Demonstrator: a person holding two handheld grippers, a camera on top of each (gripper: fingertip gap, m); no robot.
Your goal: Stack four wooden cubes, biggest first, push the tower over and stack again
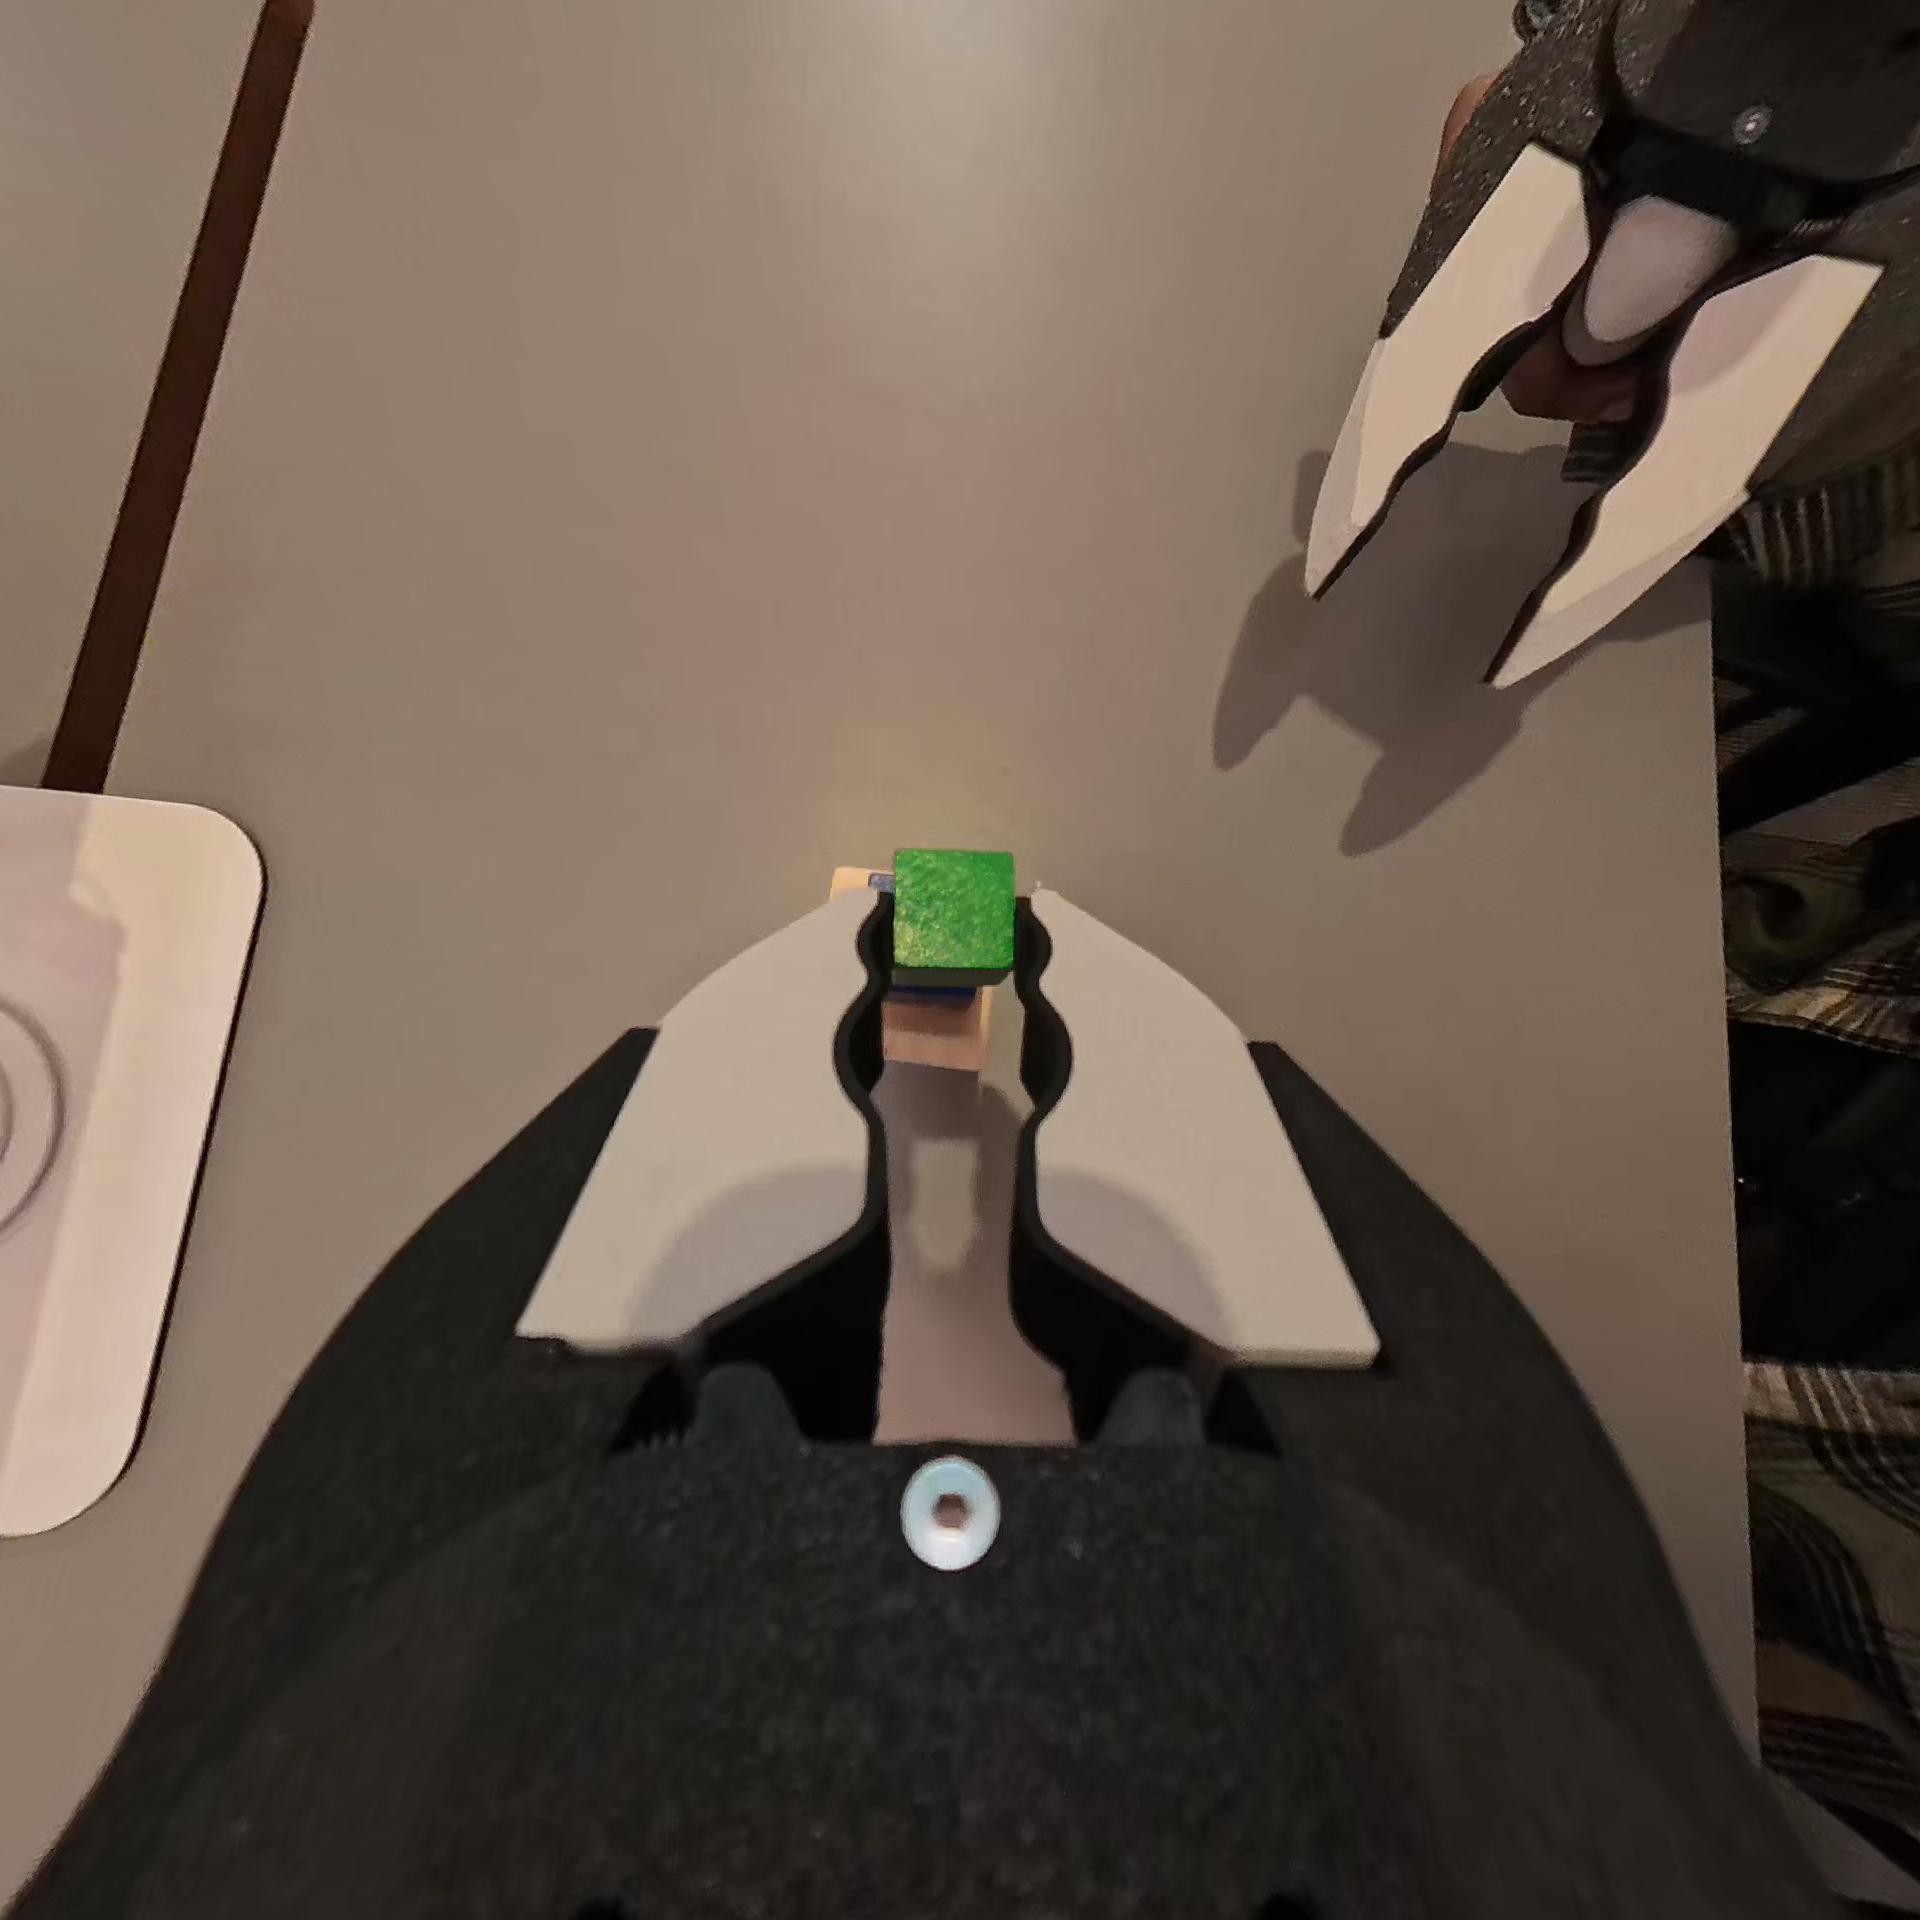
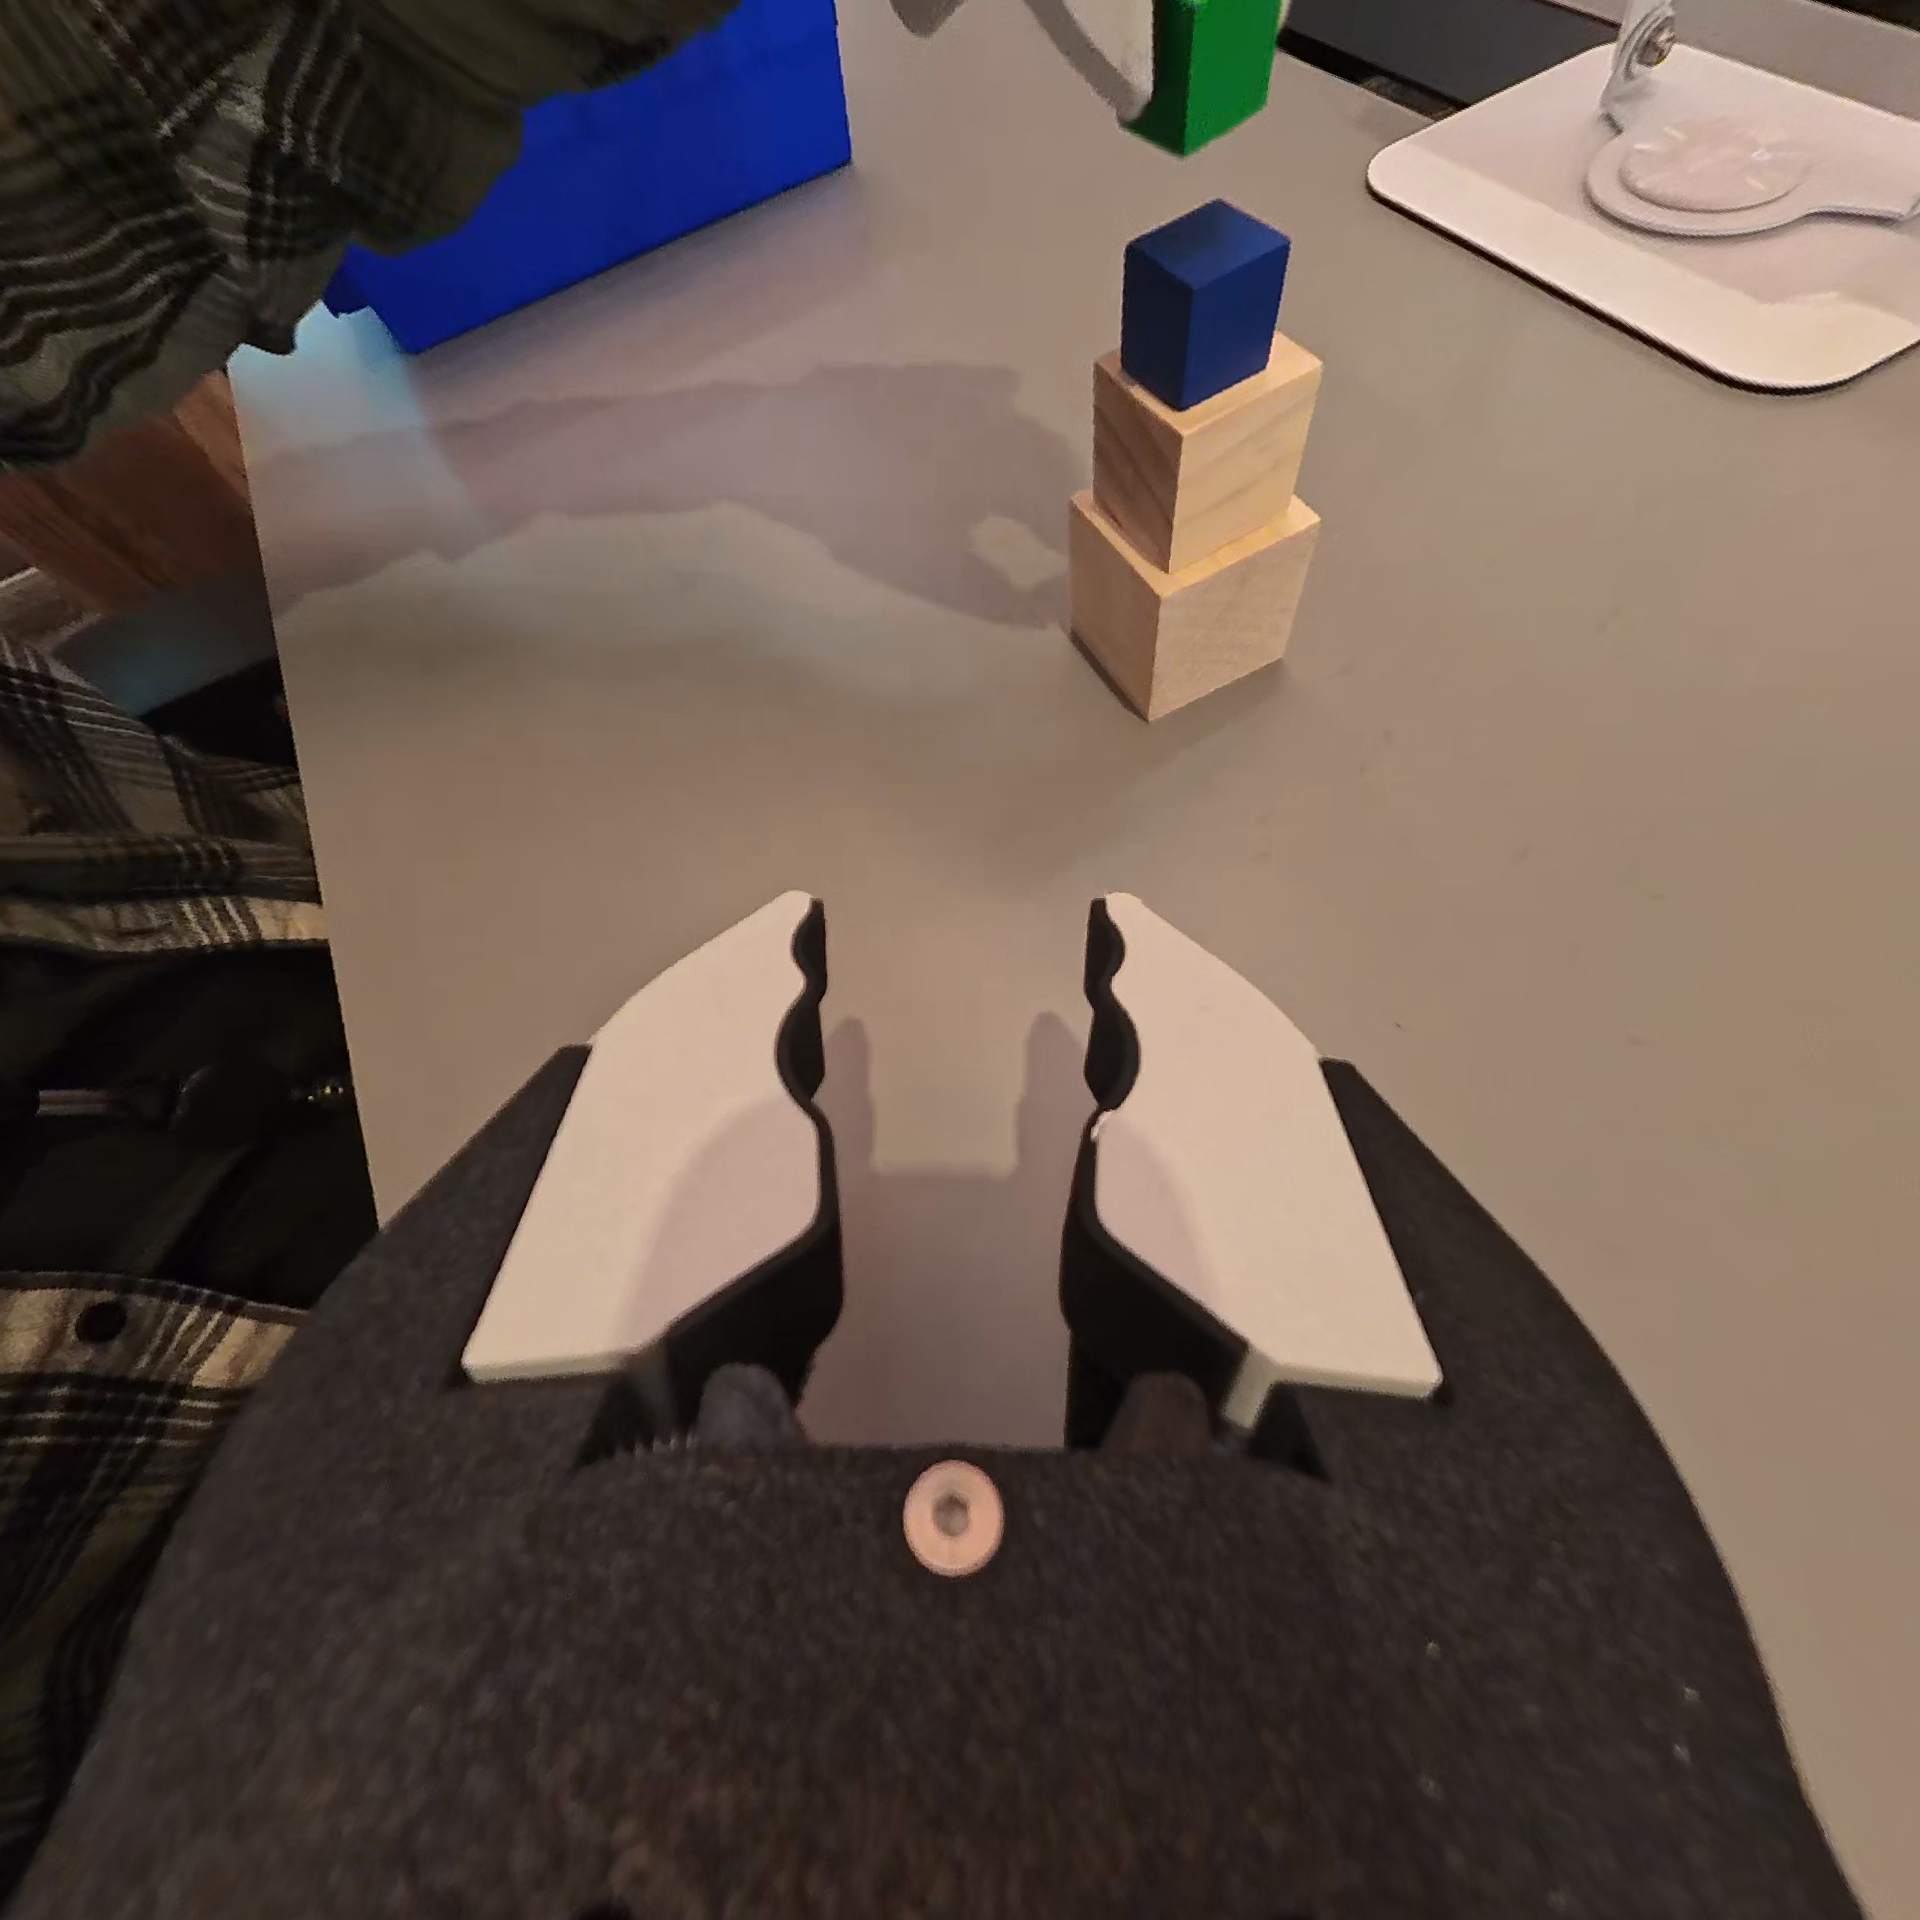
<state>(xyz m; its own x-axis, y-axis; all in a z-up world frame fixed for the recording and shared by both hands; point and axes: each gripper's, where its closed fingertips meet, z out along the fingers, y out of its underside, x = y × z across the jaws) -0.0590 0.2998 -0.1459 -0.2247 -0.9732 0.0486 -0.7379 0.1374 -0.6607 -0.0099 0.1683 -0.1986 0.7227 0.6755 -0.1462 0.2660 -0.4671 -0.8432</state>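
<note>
My left gripper (image 1: 953, 914) is shut on a small green cube (image 1: 953, 912) and holds it in the air right above the tower. In the right wrist view the green cube (image 2: 1210, 73) hangs a little above a blue cube (image 2: 1203, 301). The blue cube sits on a mid-size plain wooden cube (image 2: 1205, 457), which sits on a larger plain wooden cube (image 2: 1195, 613). From above, only slivers of the wooden cubes (image 1: 930, 1039) show under the green one. My right gripper (image 2: 956, 914) is open and empty, low over the table in front of the tower; it also shows in the left wrist view (image 1: 1403, 634).
The grey table (image 2: 1455, 935) carries a white rounded pad (image 2: 1662, 270) with a white stand at the far right, also seen at the left in the left wrist view (image 1: 104, 1143). A blue box (image 2: 665, 177) stands at the back left. A plaid sleeve (image 2: 208, 156) is at the table's edge. Left tips to right tips: about 15 cm.
</note>
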